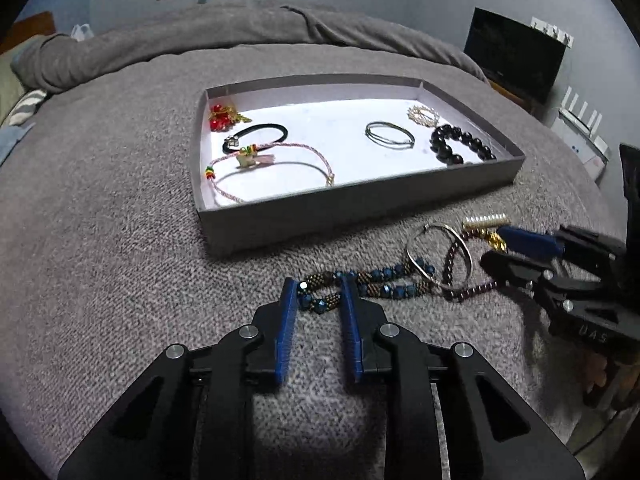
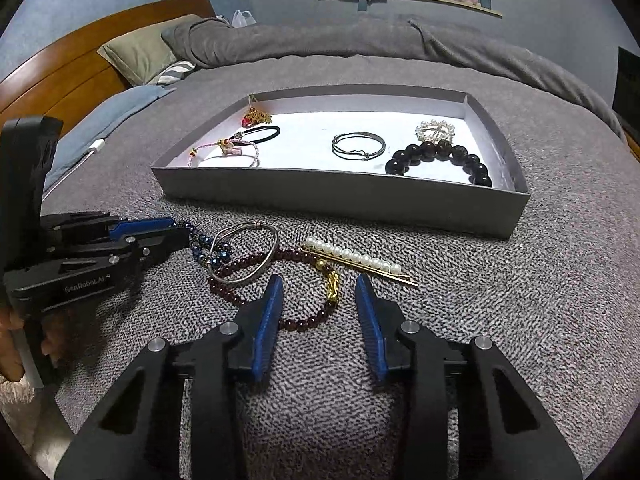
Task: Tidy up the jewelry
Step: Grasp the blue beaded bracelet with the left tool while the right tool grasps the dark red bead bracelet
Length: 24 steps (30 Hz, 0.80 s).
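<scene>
A blue and brown bead bracelet [image 1: 362, 282] lies on the grey blanket [image 1: 120, 240], in front of the grey tray [image 1: 320, 216]. The left gripper [image 1: 320, 292] has its two blue pads on both sides of one end of this bracelet. The pads look like they touch the beads, with only a small gap left between them.

At about 3 o'clock from that bracelet lies a thin silver bangle [image 1: 438, 254], resting partly on top of it. A dark red bead bracelet [image 2: 280, 292] with a gold charm [image 2: 332, 286] lies under the bangle and goes on to the right. The right gripper [image 2: 318, 292] has its blue pads on both sides of the gold charm part. The pads stand a bit apart from the beads, so I cannot tell if they squeeze anything.

At 1 o'clock from the red beads lies a gold hair pin with white pearls [image 2: 356, 258].

At 12 o'clock is the tray. Inside it are a big black bead bracelet [image 2: 440, 160], a wire bangle [image 2: 358, 145], a pearl ring brooch [image 2: 435, 130], a black hair tie [image 1: 256, 134], a pink cord bracelet [image 1: 272, 168] and a red and gold piece [image 1: 222, 116].
</scene>
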{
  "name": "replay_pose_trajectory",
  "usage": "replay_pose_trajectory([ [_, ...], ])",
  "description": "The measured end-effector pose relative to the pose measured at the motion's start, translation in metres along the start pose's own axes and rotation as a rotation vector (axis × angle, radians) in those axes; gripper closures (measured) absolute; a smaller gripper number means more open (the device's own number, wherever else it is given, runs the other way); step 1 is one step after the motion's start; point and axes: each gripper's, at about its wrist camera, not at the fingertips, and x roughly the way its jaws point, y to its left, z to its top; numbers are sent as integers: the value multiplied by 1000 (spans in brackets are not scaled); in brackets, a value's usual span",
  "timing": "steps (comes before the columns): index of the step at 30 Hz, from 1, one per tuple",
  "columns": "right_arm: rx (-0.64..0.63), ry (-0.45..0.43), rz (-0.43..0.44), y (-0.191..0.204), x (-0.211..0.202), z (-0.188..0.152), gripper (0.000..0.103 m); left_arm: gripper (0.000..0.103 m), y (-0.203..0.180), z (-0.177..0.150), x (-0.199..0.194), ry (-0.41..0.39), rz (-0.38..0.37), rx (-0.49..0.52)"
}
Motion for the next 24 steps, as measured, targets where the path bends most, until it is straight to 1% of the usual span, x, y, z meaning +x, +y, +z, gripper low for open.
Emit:
replay_pose_trajectory([
  [2,12,5,10,-3,1,0,67,77,2,2,2,4,-8,-7],
  [3,18,5,10,-4,1,1,72,77,3,2,2,4,-13,-6],
  [4,23,3,6,-6,1,1,81,80,3,2,1,5,-16,-7],
  [6,27,-1,6,-7,-1,1,94,85,3,3,-3,0,-17,-9],
  [7,26,-4,6,-8,-2,1,94,91,2,2,-5,-4,-16,-5],
  [8,26,-7,7,-8,-3,1,95,94,1,2,-6,-8,-12,1],
  [15,17,-53,9,-8,-15,2,97,95,-4,-1,-19,-39,8,32],
  [17,13,-78,14,-8,-22,4,97,95,-5,-1,-26,-60,13,36],
  [21,9,-139,22,-7,-37,8,97,95,-6,4,-49,-126,14,40],
  [24,-3,-182,14,-5,-48,12,97,95,-10,7,-62,-169,25,55],
])
